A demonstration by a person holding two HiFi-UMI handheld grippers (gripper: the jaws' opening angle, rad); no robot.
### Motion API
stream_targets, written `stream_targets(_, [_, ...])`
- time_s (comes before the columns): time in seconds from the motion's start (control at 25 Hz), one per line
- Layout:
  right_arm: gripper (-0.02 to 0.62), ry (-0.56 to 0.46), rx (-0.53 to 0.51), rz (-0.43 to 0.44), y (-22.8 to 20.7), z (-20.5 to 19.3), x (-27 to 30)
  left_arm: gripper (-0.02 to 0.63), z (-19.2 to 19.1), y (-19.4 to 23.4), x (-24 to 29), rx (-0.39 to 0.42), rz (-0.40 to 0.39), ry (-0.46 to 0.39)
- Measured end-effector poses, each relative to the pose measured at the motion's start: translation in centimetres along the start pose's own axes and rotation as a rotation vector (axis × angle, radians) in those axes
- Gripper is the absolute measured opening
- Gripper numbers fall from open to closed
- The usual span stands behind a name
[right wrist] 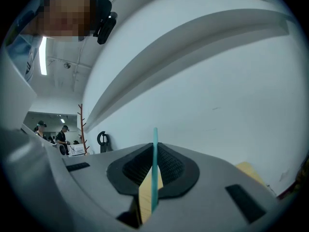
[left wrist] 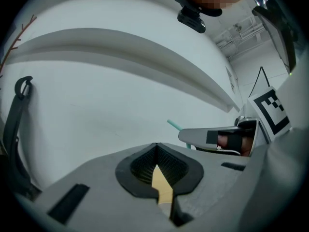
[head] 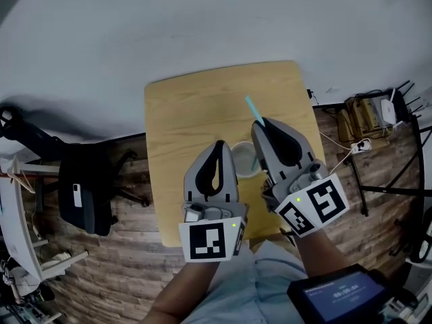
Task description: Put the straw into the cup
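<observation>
On the wooden table [head: 189, 113] stands a pale, translucent cup [head: 244, 160], between my two grippers in the head view. A thin teal straw [head: 253, 108] sticks out past the tip of my right gripper [head: 262, 124], which is shut on it just beyond the cup's far rim. In the right gripper view the straw [right wrist: 155, 168] runs upright between the closed jaws of the right gripper [right wrist: 154, 151]. My left gripper [head: 219, 144] lies just left of the cup, shut with nothing in it. The left gripper view shows its jaws closed, the straw's tip [left wrist: 173, 125] and the right gripper's body [left wrist: 217, 138] beyond.
A black office chair [head: 84, 191] stands on the wood floor left of the table. Cables, a power strip [head: 362, 144] and a router [head: 388, 111] lie to the right. A dark screen [head: 337, 295] is at the bottom right. A white wall runs behind the table.
</observation>
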State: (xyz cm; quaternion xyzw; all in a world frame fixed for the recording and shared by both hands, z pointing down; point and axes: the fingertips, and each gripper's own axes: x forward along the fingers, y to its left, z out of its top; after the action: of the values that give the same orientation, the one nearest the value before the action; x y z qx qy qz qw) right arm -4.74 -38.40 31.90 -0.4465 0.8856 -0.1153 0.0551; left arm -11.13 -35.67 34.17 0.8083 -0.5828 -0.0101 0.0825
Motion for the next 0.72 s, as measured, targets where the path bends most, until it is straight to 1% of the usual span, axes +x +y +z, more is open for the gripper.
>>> stream_targets(0.32, [0.025, 0.098, 0.078, 0.013, -1.4, -6.5, 1.3, -0.002, -5.4, 1.7, 1.2, -0.038, 0.047, 0.111])
stream_targets(0.6, [0.026, 0.158, 0.093, 0.004, -2.3, -10.3, 2.0, -0.002, -8.4, 3.1, 2.0, -0.068, 0.07, 0.158])
stream_targets(0.72, [0.028, 0.189, 0.084, -0.003, -2.7, -11.6, 2.1, -0.002, -9.5, 3.4, 2.4, -0.075, 0.074, 0.175])
